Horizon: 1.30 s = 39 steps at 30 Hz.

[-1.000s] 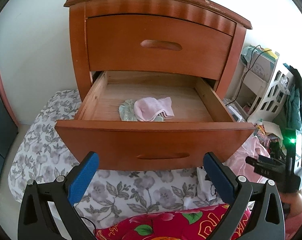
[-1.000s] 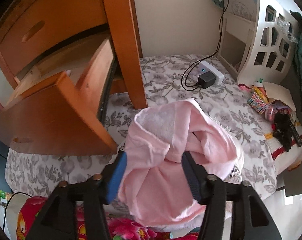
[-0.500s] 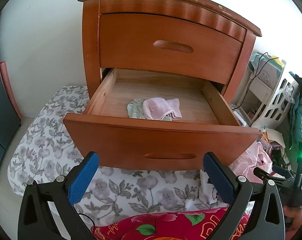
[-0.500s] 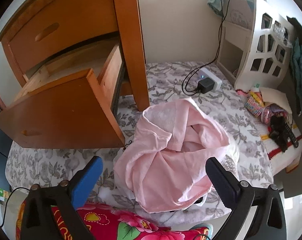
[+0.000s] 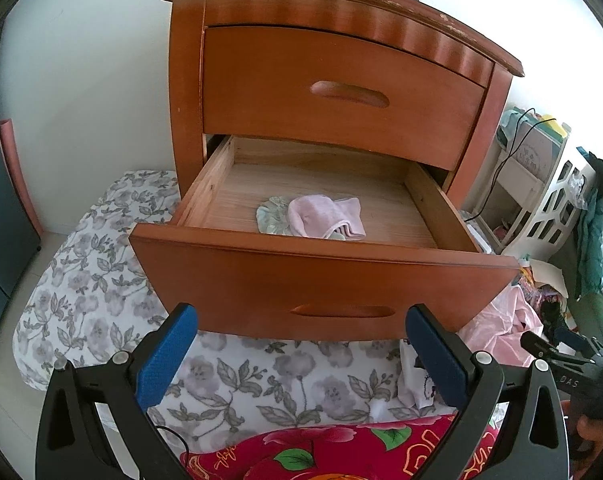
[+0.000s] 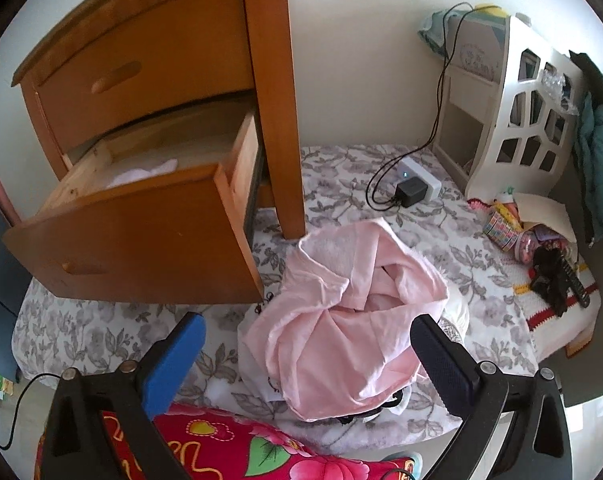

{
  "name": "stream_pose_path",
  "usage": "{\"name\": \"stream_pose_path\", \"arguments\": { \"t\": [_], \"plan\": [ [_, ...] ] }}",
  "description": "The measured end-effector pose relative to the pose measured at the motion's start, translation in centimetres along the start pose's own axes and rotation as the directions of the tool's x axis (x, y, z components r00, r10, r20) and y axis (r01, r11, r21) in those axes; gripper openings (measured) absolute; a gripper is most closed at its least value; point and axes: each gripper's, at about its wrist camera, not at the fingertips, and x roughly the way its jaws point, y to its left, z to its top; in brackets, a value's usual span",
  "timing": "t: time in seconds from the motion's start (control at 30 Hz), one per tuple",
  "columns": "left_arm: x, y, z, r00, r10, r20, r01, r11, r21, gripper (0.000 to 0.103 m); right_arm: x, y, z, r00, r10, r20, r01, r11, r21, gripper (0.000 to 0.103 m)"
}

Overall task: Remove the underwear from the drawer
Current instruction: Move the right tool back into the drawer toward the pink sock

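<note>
Both tongs, left (image 5: 301, 344) and right (image 6: 307, 354), wide and empty; drawer (image 5: 321, 280) open, pink garment (image 6: 341, 328) on floral sheet (image 6: 101, 332).

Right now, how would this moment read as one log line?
left gripper: open, facing drawer | right gripper: open over pink cloth on bed | drawer: open, two pieces inside

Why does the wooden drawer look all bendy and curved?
Left wrist view: the fisheye lens bows the open drawer front and darkens the corners. Right wrist view: the same bulge tilts the nightstand, and the drawer's edges look slightly blurred.
</note>
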Motion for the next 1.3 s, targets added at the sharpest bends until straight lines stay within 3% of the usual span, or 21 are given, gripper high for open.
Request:
{"name": "stream_pose_path", "arguments": {
  "t": [0.23,0.37,0.77,1.03,1.3],
  "plan": [
    [-0.4,1.3,0.1,1.0,0.004,0.02,-0.004,1.0,-0.025,0.103,-1.5,1.5,0.5,0.999,0.024,0.039,-0.024,1.0,-0.009,0.103],
    [-0.5,2.3,0.2,1.0,-0.002,0.03,0.003,0.999,-0.048,0.103,-2.3,2.8,1.8,0.992,0.119,0.034,-0.118,0.992,-0.035,0.103],
    [-1.5,5.3,0.5,0.996,0.018,0.091,-0.012,0.997,-0.074,0.103,-5.5,9.0,7.2,0.973,0.224,0.057,-0.213,0.964,-0.161,0.103],
    [-1.9,6.3,0.9,0.99,-0.005,0.138,0.015,0.997,-0.071,0.103,-5.2,13.4,10.8,0.967,0.253,0.02,-0.241,0.942,-0.233,0.103],
    [-1.2,7.3,0.7,0.99,-0.019,0.14,0.031,0.996,-0.084,0.103,-2.8,17.2,14.4,0.958,0.279,-0.073,-0.288,0.927,-0.238,0.103]
  ]
}}
